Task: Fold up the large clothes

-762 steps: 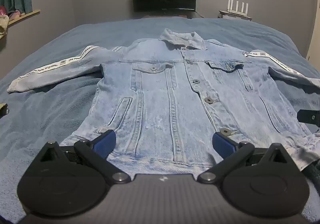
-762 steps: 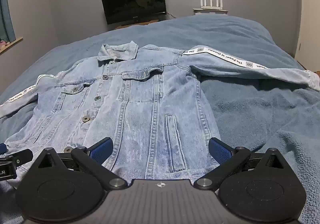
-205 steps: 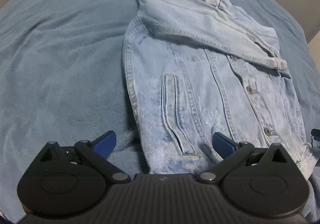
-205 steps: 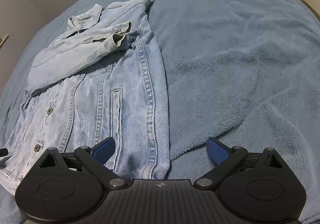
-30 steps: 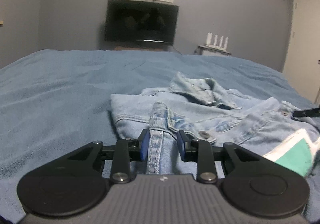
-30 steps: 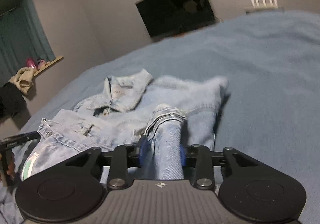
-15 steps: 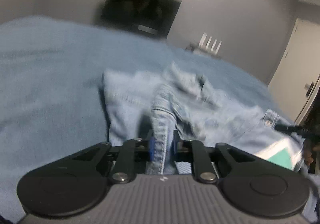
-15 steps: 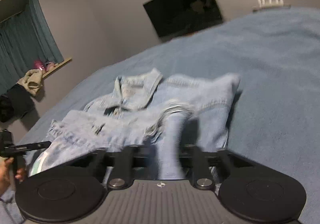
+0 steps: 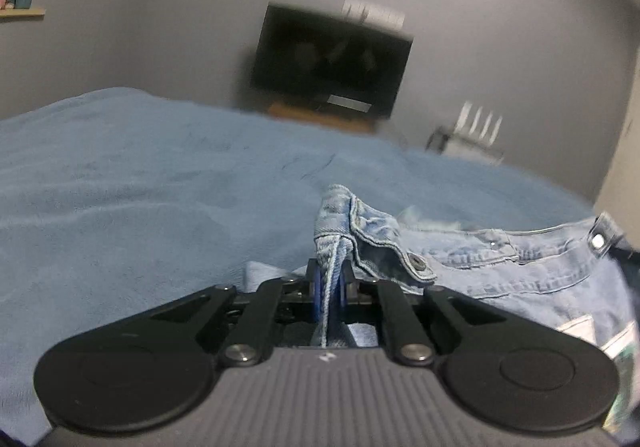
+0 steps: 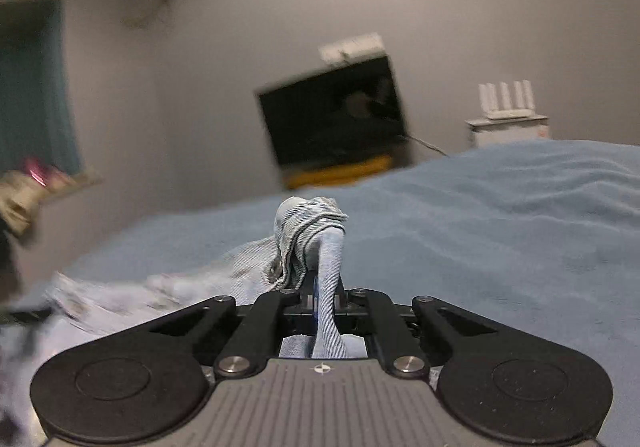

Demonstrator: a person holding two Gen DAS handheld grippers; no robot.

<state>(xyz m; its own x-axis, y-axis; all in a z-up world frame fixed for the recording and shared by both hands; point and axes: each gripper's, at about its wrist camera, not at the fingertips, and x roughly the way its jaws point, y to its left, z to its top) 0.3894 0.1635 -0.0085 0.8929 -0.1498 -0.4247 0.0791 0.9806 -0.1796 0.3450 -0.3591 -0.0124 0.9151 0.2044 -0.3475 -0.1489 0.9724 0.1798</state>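
The denim jacket [image 9: 500, 267] lay part-folded on the blue bedspread [image 9: 140, 187], its near edge gathered up off the bed at 2 corners. The left gripper [image 9: 329, 283] was clenched on a thick hem corner beside a metal snap button [image 9: 416, 262], and the right gripper [image 10: 326, 297] was likewise clamped on a bunched hem fold [image 10: 310, 223] that stood up above its jaws; both had just been closing onto that cloth. Denim like this probably handles as heavy and fairly stiff for clothing (it holds a crease but drags on a fleecy bedspread), so it should not slip easily from the pads, though the weight hanging between 2 pinch points could sag in the middle. The doubled seam at the hem corners looked the soundest place to hold, since it is thick and will not stretch.
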